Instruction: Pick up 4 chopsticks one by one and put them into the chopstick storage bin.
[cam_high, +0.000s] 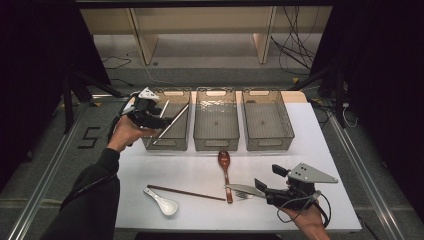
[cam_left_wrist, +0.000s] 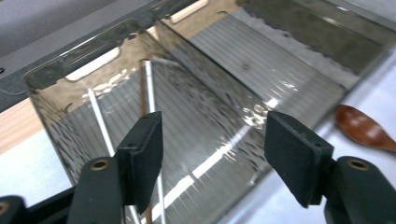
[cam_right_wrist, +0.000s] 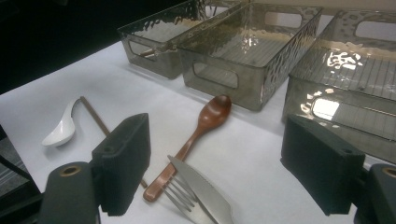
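Note:
Three smoky clear bins stand in a row at the table's far side. The left bin (cam_high: 167, 146) (cam_left_wrist: 70, 70) holds silver chopsticks (cam_high: 172, 122) (cam_left_wrist: 150, 88) leaning across it. My left gripper (cam_high: 159, 121) (cam_left_wrist: 212, 158) hovers over that bin's left side, open, with nothing between its jaws. My right gripper (cam_high: 266, 181) (cam_right_wrist: 215, 168) rests near the front right, open and empty, pointing left at a knife (cam_high: 245, 189) (cam_right_wrist: 201, 186) and a fork (cam_high: 243, 195) (cam_right_wrist: 180, 196). A wooden spoon (cam_high: 225, 165) (cam_right_wrist: 205, 121) lies under the knife.
The middle bin (cam_high: 216, 145) and right bin (cam_high: 270, 145) look empty. A white ceramic spoon (cam_high: 162, 202) (cam_right_wrist: 60, 128) and a brown chopstick (cam_high: 185, 192) (cam_right_wrist: 93, 114) lie at the front left of the white table (cam_high: 310, 150). Cables and dark stands surround it.

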